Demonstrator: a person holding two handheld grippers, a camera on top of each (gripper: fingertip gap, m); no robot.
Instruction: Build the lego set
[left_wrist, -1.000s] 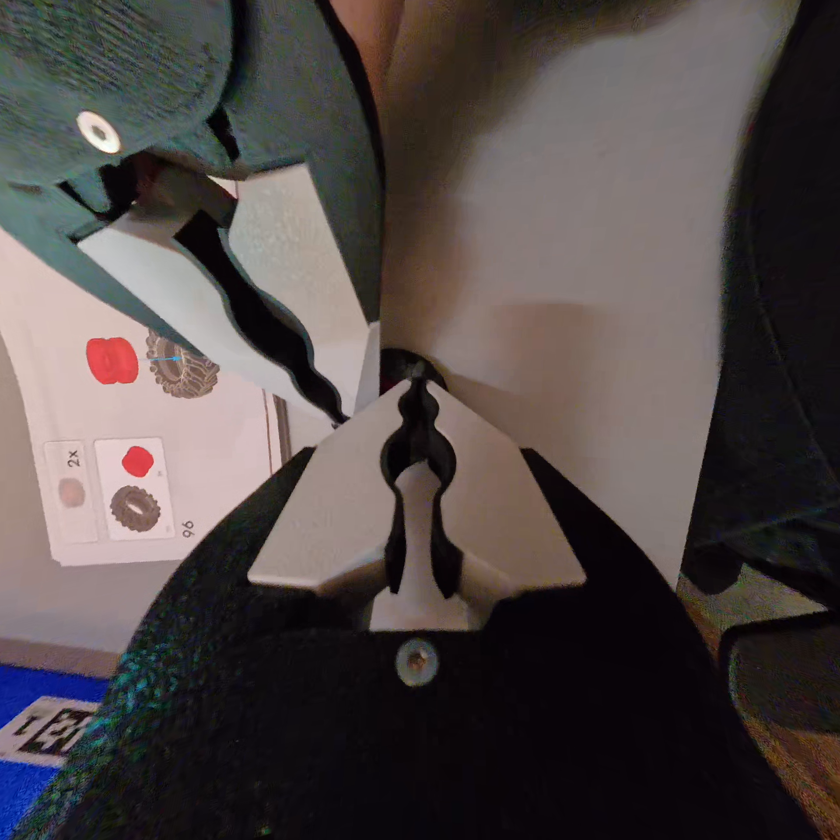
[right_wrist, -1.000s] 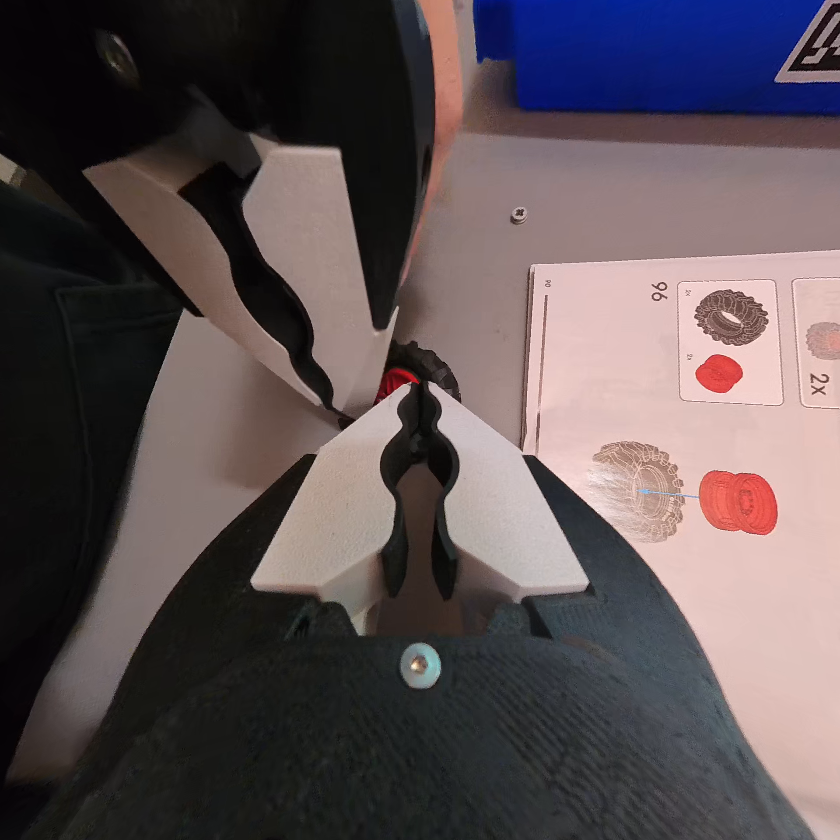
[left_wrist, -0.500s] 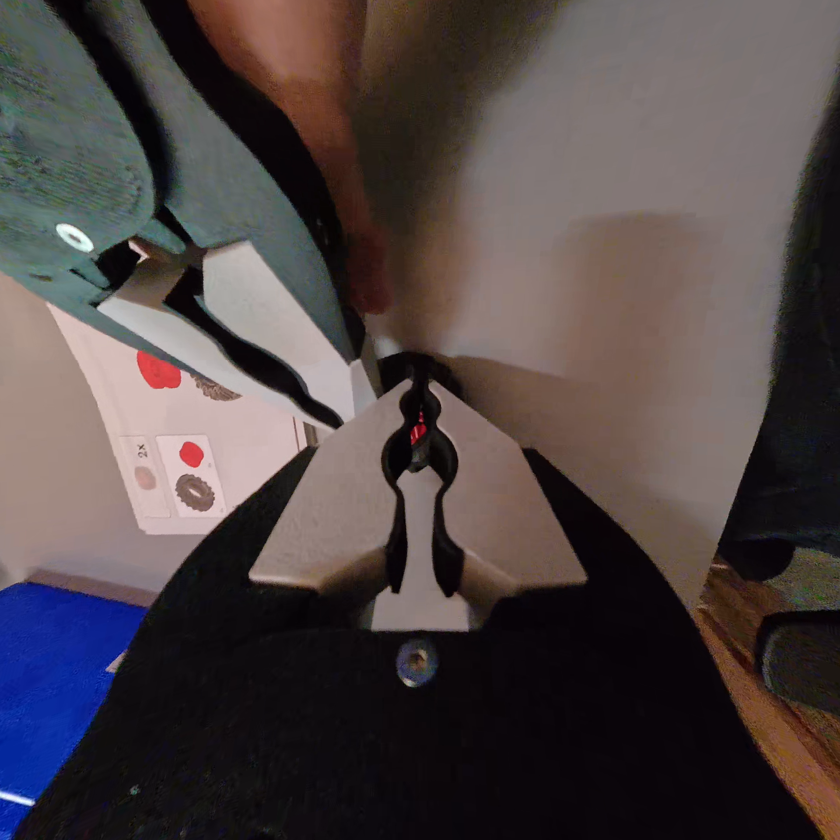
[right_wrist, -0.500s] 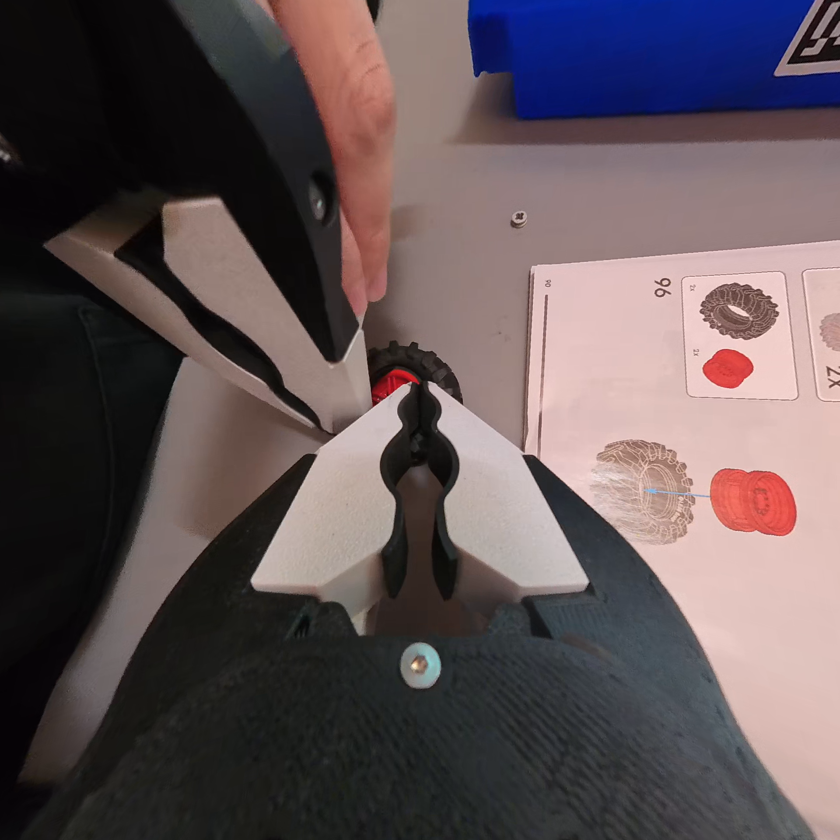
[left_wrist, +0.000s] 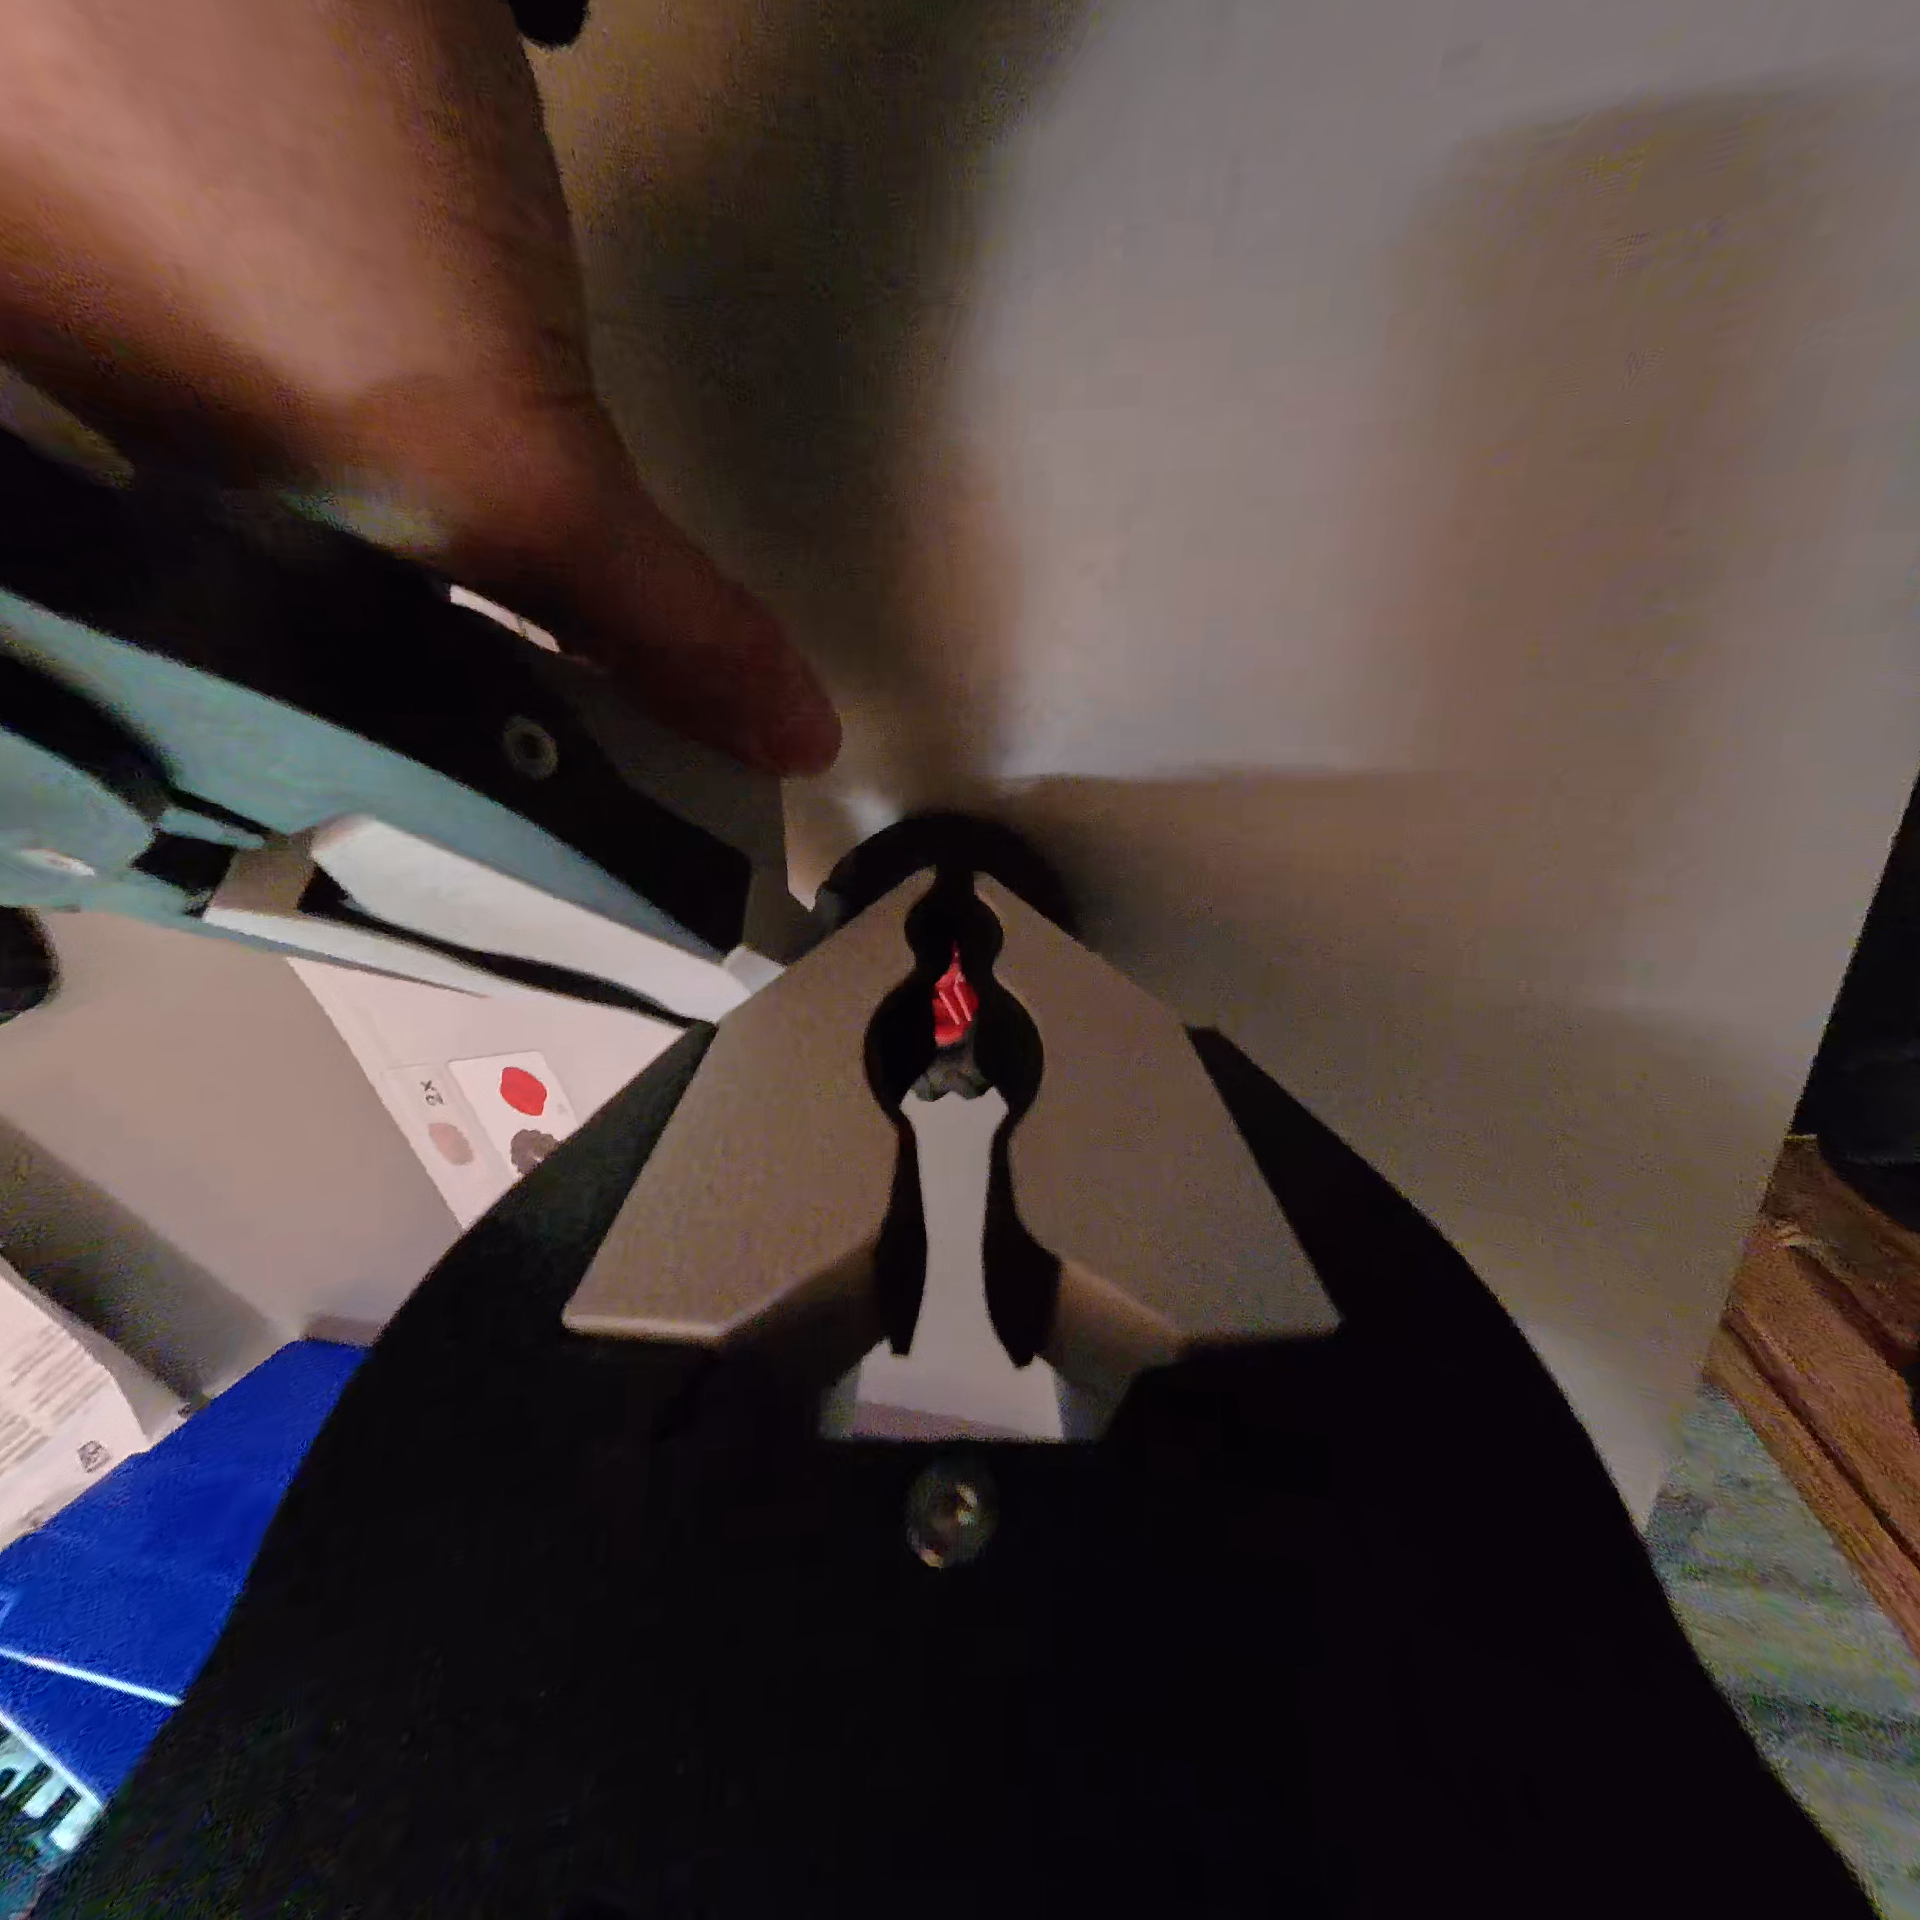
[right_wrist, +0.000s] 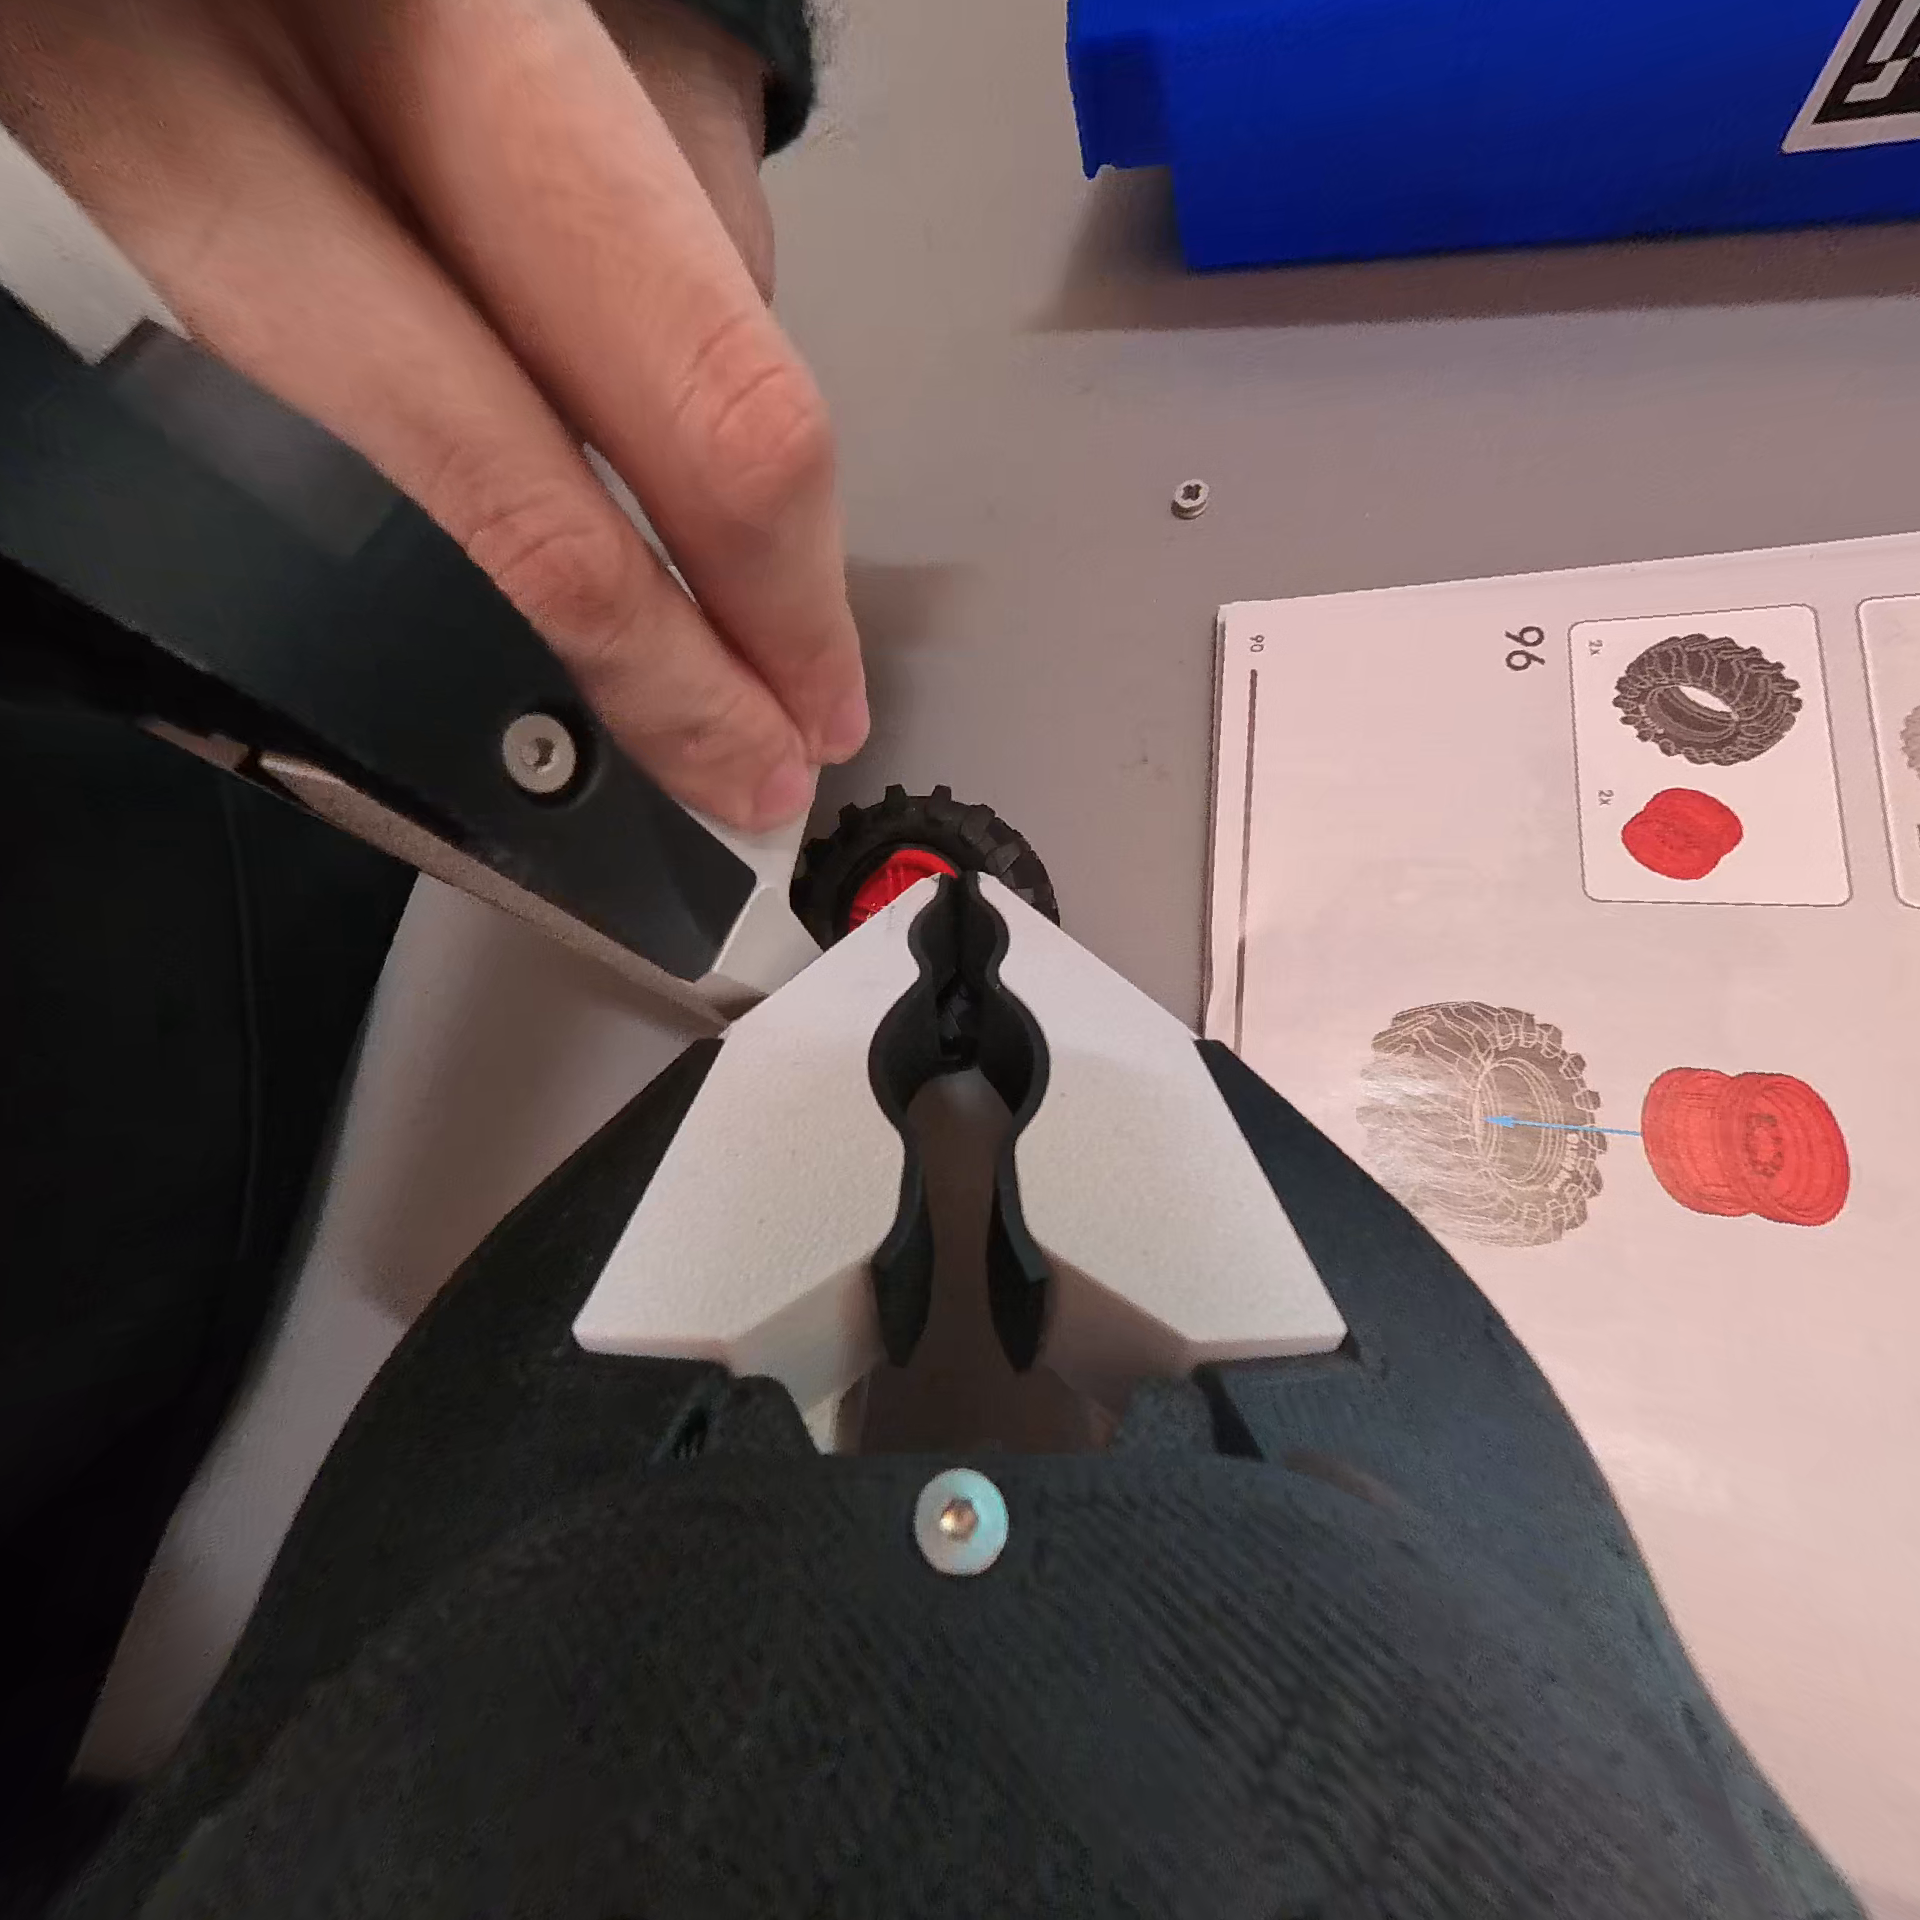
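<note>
Black tyre (right_wrist: 971, 831) holds red hub (right_wrist: 896, 883); both claws (right_wrist: 961, 894) (left_wrist: 954, 896) seemingly clenched on it.

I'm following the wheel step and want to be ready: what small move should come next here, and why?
Probably a gentle squeeze together. The right claw is shut on the black tyre, and the red hub already sits in its hole. The left claw grips the same wheel from the other side, so pressing should seat the hub fully, as the instruction page shows.

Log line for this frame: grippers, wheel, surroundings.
left gripper: shut on wheel | right gripper: shut on wheel | wheel: black tyre, red hub, between both tips | instruction booklet: open beside it on table
</note>
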